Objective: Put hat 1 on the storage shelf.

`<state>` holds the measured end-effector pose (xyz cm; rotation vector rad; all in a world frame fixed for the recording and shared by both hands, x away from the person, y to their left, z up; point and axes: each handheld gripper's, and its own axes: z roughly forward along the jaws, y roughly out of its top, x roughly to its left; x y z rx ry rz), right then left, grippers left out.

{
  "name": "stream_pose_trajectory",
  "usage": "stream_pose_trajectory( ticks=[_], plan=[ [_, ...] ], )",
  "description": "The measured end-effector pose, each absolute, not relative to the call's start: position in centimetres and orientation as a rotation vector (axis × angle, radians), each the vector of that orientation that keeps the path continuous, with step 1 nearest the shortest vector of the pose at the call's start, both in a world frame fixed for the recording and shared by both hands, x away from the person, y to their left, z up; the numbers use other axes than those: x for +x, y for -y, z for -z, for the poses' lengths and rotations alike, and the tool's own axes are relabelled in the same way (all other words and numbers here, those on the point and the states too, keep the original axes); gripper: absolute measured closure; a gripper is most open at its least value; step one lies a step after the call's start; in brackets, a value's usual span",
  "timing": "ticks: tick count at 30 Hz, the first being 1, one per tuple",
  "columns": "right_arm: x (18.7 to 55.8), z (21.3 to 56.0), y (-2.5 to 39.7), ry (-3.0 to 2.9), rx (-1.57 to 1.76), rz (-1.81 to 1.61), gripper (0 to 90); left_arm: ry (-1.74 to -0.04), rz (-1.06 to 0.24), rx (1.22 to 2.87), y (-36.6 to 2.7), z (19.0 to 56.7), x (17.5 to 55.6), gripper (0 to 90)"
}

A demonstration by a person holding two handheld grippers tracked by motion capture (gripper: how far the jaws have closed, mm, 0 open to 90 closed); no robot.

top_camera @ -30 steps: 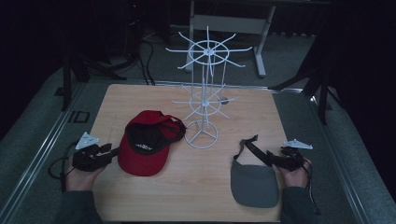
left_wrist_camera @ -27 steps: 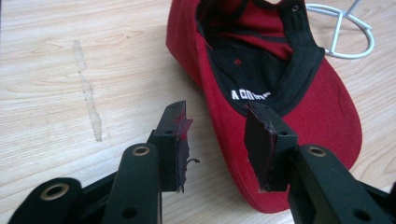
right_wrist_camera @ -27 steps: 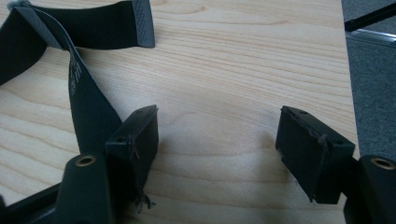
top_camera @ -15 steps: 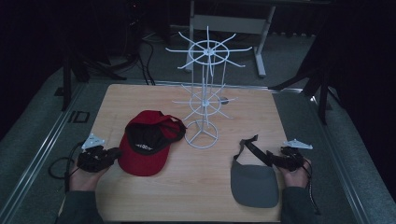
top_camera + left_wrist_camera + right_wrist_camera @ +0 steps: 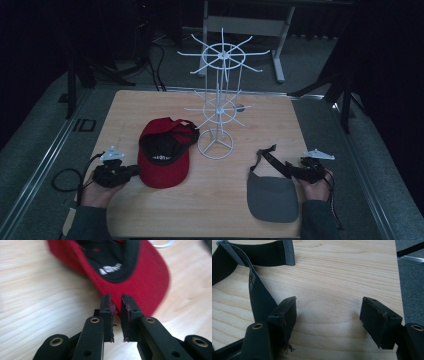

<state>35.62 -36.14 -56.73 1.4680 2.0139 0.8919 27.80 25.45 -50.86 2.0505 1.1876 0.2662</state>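
left gripper (image 5: 131, 171) beside red cap (image 5: 164, 153) | right gripper (image 5: 292, 171) at grey visor (image 5: 272, 192) (by its strap) | wire rack (image 5: 219, 102) between, further back

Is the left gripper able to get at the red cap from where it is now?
Probably yes. The left gripper sits right at the brim of the red cap, jaws nearly closed, with only bare table beside it. It would likely need to open wider to take the brim.

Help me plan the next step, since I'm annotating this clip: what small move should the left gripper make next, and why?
Probably ease the left gripper forward and shut it on the brim of the red cap. Its jaws stand a narrow gap apart right at the brim's edge, nothing clamped between them, so a short push and a squeeze should give a hold.
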Motion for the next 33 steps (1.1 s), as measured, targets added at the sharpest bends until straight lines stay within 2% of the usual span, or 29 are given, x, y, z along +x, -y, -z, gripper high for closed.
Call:
stream_pose_trajectory(
  ticks=[9,17,23,33],
  plan=[
    [35.6,56.7,36.1,-2.015,1.467,-0.892,29.2,-1.137,-0.14,2.069,-23.1,51.4,28.5,64.1],
    [35.7,56.7,36.1,-2.015,1.467,-0.893,29.1,-1.201,-0.185,2.033,-23.4,51.4,28.6,54.0],
    [35.7,56.7,36.1,-2.015,1.466,-0.892,29.1,-1.223,-0.164,1.993,-23.3,51.8,29.0,49.5],
    [35.7,56.7,36.1,-2.016,1.466,-0.892,29.0,-1.215,-0.065,1.993,-22.2,53.5,30.2,48.8]
  ],
)
